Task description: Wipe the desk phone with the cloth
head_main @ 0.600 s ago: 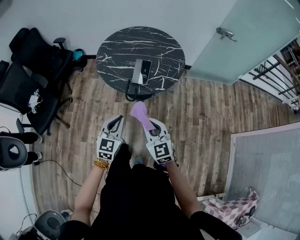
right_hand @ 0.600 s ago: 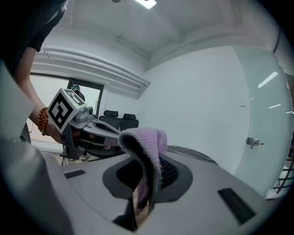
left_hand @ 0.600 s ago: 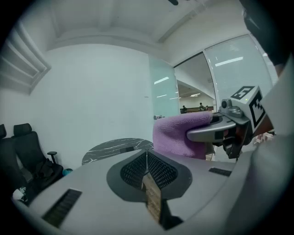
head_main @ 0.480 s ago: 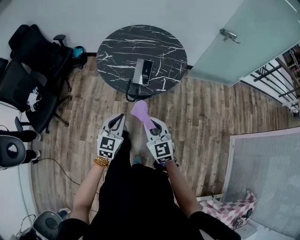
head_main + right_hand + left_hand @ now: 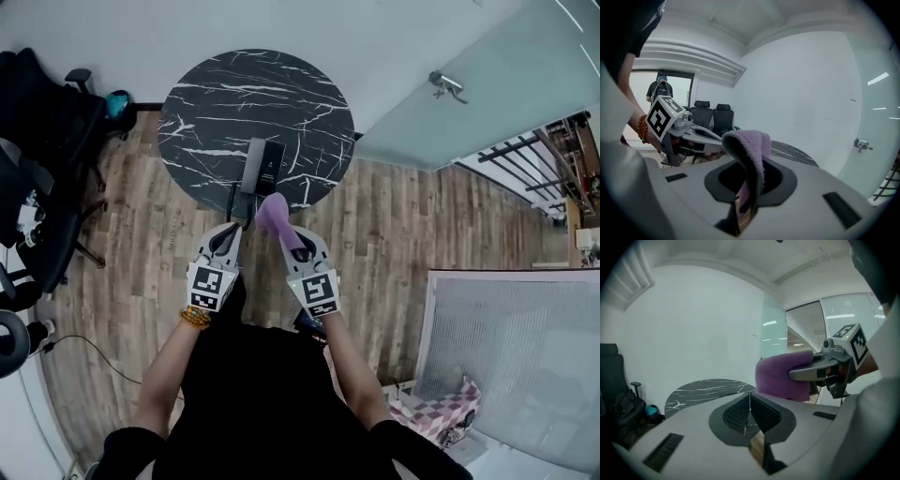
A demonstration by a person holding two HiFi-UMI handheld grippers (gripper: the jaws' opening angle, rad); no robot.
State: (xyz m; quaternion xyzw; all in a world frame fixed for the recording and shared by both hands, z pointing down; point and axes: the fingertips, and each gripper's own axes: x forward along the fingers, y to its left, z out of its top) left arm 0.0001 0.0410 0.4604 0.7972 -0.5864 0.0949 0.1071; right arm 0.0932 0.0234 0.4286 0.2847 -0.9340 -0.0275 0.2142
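Two grippers are being held short of the table [image 5: 206,103]. The cloth [image 5: 272,214] is being pinched by the right gripper [image 5: 298,249]; the left gripper [image 5: 225,242] is being held pressed together, empty. The phone [image 5: 262,164] is lying near the table's front edge. Seemingly the approach is being made; next, the cloth needs lowering onto the phone.

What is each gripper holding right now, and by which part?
The right gripper pinches the cloth by one end; the rest flops over above the jaws. The left gripper is shut, holding nothing.
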